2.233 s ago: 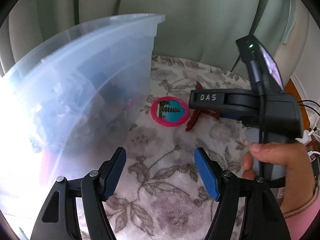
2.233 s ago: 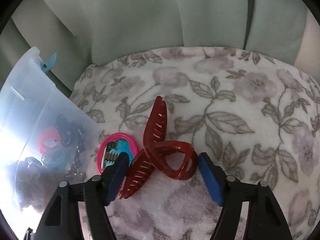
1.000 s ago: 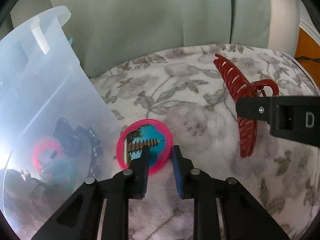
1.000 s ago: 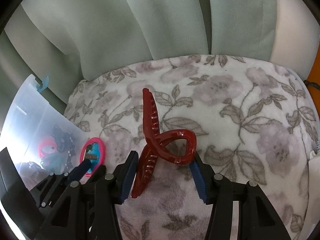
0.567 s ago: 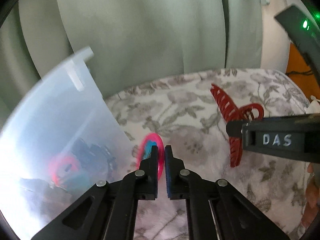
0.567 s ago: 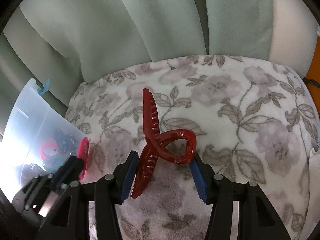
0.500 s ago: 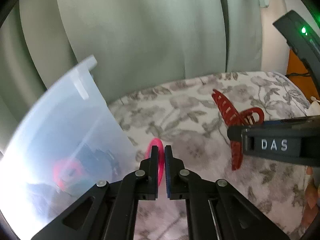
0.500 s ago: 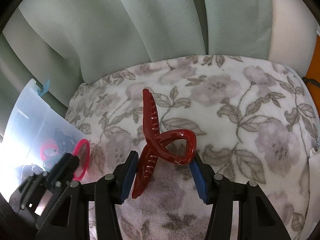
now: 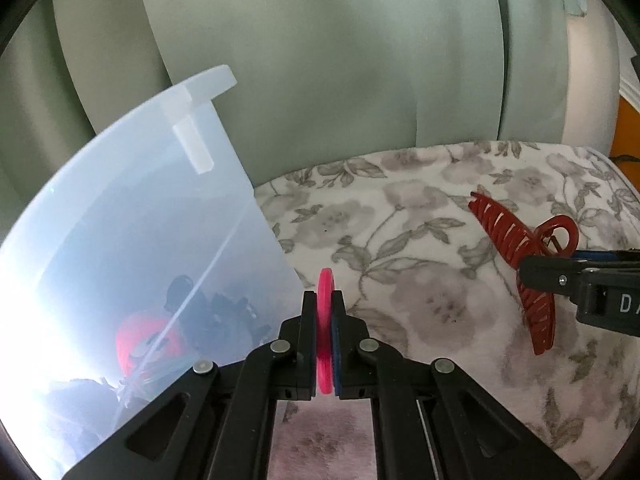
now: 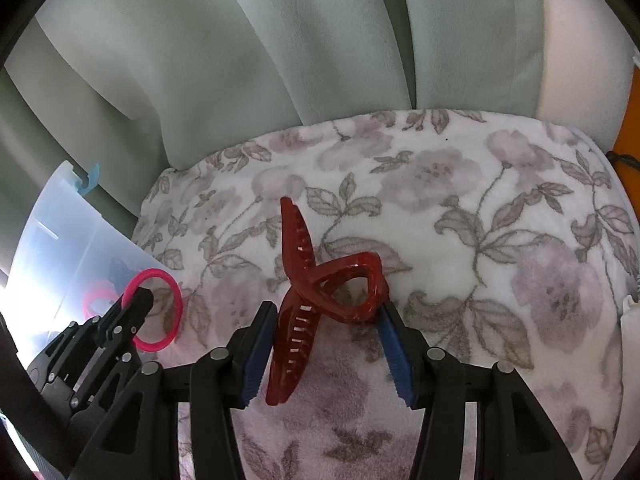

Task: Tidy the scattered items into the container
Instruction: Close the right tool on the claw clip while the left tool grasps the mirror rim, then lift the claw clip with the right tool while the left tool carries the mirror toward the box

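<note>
A small round pink mirror [image 9: 325, 332] is clamped on its edge between the shut jaws of the left gripper [image 9: 324, 312], just off the flowered blanket [image 9: 420, 240]. In the left wrist view it is seen only as a thin pink strip; in the right wrist view, at about 8 o'clock, its round pink rim [image 10: 158, 312] is shown from the side, so its shape can be told there. A dark red hair claw clip [image 10: 320, 296] is found between the blue pads of the right gripper [image 10: 324, 340], which are partly apart and seem to press on its looped handle end; the clip appears to rest on the blanket. In the left wrist view this clip [image 9: 520, 272] is seen at 3 o'clock, with the right gripper's black finger across it. The clear plastic container [image 9: 132, 240] stands at 9 o'clock of the mirror, just beside it. Through its wall, a pink thing and some dark things can be made out already inside, though they are blurred. The task is judged to be partly done: some items are put away, and the mirror and the clip are left to be dropped in. No other loose items are seen on the blanket.
</note>
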Tool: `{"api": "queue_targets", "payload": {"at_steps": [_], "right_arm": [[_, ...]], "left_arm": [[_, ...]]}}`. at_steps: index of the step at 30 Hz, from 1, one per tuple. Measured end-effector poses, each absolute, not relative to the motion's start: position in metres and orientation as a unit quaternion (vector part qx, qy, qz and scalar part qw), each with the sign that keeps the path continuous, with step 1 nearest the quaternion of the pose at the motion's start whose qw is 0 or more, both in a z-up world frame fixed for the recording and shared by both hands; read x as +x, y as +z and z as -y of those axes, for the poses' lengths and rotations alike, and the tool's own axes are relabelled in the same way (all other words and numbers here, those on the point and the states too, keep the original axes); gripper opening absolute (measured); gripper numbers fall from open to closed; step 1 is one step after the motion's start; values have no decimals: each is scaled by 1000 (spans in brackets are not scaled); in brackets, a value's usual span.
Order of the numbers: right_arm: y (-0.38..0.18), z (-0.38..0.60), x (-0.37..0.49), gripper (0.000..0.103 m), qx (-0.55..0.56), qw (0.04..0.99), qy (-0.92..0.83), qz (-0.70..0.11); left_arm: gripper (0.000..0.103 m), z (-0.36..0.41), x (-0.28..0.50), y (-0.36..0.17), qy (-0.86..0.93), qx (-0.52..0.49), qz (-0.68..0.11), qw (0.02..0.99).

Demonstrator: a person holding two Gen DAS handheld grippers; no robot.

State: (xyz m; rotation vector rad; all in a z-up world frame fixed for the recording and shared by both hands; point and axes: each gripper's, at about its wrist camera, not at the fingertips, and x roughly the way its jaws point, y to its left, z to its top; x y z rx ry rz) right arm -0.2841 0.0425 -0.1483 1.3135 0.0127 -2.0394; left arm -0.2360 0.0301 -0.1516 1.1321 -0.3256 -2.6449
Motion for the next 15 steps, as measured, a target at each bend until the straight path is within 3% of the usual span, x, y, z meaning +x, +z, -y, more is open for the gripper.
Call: {"api": "queue_targets", "payload": {"at_steps": [15], "right_arm": [[-144,-27,-270,54,505,335,-795,-1]], "left_arm": [[5,-45,-220,-134,-914,389,77,80]]}}
